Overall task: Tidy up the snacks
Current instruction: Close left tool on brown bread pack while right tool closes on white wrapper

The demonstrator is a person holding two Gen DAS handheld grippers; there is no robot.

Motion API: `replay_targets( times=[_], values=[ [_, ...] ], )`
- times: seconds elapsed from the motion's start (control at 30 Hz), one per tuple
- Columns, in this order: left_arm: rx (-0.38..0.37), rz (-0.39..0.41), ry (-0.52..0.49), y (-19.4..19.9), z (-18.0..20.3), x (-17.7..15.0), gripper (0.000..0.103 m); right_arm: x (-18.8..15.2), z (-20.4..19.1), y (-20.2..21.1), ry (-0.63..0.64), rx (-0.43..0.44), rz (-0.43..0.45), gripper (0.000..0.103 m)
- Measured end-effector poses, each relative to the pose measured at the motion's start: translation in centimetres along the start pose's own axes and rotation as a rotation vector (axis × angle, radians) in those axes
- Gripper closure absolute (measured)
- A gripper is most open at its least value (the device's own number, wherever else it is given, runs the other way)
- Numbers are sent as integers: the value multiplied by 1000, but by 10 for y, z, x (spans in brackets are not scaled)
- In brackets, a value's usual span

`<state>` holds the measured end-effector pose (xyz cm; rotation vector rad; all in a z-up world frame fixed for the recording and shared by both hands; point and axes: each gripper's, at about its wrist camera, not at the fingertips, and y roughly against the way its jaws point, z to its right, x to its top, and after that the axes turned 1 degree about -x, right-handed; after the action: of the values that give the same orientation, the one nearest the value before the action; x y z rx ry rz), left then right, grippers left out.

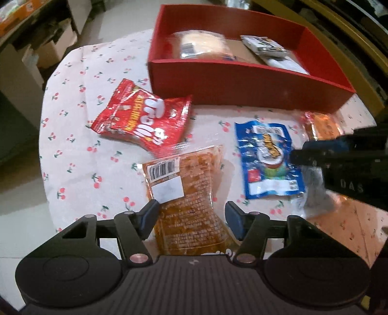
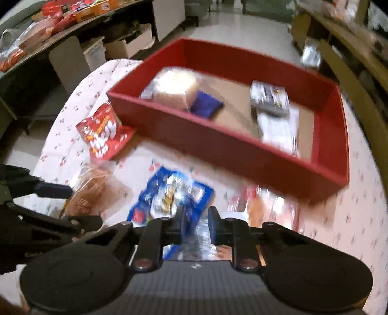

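Note:
A red box [image 1: 242,80] at the far side of the table holds a bread pack [image 1: 203,44] and a grey packet [image 1: 264,46]; it also shows in the right wrist view [image 2: 218,145]. On the cherry-print cloth lie a red snack bag [image 1: 143,118], an orange packet [image 1: 191,193], a blue packet [image 1: 269,160] and a clear orange pack [image 1: 322,126]. My left gripper [image 1: 191,220] is open, its jaws on either side of the orange packet's near end. My right gripper [image 2: 196,225] has its jaws partly closed over the blue packet [image 2: 169,196]; the view is blurred and contact is unclear.
The table is small and round, with floor around it. Cardboard boxes [image 2: 131,43] and a shelf with snacks [image 2: 48,21] stand at the far left. A wooden shelf [image 2: 351,60] stands at the far right. The right gripper's body [image 1: 344,164] enters the left wrist view.

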<state>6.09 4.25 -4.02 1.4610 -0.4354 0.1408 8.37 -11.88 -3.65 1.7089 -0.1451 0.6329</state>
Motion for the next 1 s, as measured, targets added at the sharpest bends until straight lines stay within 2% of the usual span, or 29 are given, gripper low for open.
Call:
replay_targets(
  times=[0.13,0.2,0.27,0.5,0.63,0.73,0.83,1.0],
  values=[
    [-7,10,16,2,-2,0,30,2,-1,9,-30,36,38,74],
    [-7,5,33,1,-7,0,29,6,1,9,-54,2,24,63],
    [-20,-1,44,1,-8,2,29,6,6,8,-92,-4,8,60],
    [-41,1,3,3,5,4,24,-21,-4,1,-41,-69,-58,57],
    [-24,-10,-3,-1,5,2,25,-19,-15,-4,-7,-99,-43,47],
    [-4,-29,29,-5,-2,2,27,-14,-26,-13,33,-130,-35,46],
    [-13,-28,26,-4,-3,1,22,-17,-26,-12,65,-107,-35,48],
    [-9,-29,-3,-5,6,-1,21,-28,-13,-3,32,-94,-50,53]
  ],
)
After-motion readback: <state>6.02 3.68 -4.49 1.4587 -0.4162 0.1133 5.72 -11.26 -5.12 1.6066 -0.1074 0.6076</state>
